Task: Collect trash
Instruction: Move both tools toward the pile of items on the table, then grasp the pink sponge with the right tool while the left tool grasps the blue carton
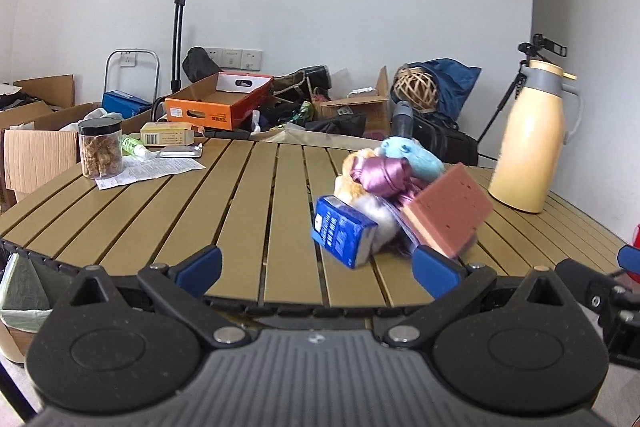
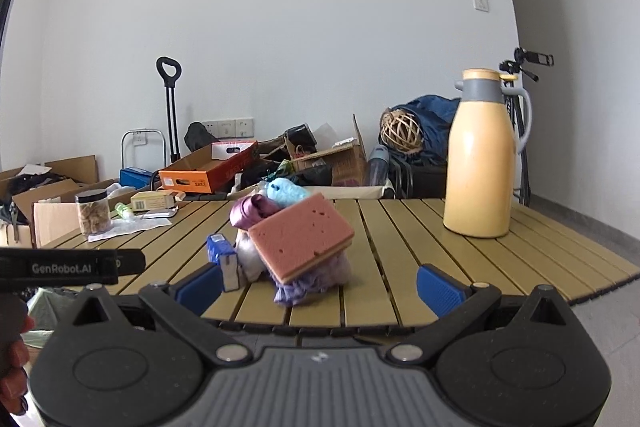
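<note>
The small blue-and-white cardboard carton (image 1: 345, 235) lay tipped on the slatted tan table (image 1: 256, 195), touching the near-left side of the heap of soft toys topped by a pink sponge block (image 1: 448, 213). Its long axis ran slantwise away from me. From my left gripper (image 1: 318, 269), jaws spread wide and empty, the carton sat just ahead, slightly right of centre. My right gripper (image 2: 320, 283), equally wide and empty, faced the sponge block, with the carton off to its left. I judged the left the nearer.
</note>
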`<action>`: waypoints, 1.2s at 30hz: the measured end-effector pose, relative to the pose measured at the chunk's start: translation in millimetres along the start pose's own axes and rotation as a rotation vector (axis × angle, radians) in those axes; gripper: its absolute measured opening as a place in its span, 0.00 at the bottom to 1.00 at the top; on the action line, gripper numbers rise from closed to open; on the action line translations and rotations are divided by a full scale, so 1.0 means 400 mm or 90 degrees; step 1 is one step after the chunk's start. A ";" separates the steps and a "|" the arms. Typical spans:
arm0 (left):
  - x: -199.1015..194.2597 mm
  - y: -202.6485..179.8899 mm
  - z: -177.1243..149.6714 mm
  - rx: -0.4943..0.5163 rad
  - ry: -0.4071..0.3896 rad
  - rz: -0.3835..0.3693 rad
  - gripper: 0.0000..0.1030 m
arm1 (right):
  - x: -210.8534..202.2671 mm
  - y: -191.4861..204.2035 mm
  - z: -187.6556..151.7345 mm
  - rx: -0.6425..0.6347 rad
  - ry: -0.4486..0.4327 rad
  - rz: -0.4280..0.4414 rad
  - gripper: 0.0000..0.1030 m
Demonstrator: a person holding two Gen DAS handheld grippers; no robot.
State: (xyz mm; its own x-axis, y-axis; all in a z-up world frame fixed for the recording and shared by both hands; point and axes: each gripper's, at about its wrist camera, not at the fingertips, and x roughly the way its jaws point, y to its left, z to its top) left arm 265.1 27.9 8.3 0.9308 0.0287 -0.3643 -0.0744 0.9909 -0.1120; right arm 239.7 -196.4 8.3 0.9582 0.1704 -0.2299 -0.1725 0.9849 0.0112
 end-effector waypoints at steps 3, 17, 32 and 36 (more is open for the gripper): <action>0.039 0.001 0.012 -0.003 -0.001 0.003 1.00 | 0.046 0.013 0.012 -0.021 -0.009 0.000 1.00; 0.189 0.010 0.024 0.039 0.010 0.003 1.00 | 0.287 0.035 0.009 -0.123 0.008 0.017 1.00; 0.238 0.022 0.014 0.036 0.037 0.019 1.00 | 0.420 0.042 0.052 -0.227 0.075 0.085 1.00; 0.240 0.019 0.012 0.042 0.038 0.016 1.00 | 0.441 0.028 0.057 -0.217 0.083 0.107 1.00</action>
State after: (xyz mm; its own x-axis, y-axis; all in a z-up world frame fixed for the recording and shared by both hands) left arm 355.8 38.8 -23.1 0.9059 0.0483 -0.4207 -0.0722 0.9965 -0.0411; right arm 412.0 -154.8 -9.8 0.8768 0.3025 -0.3738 -0.4119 0.8736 -0.2591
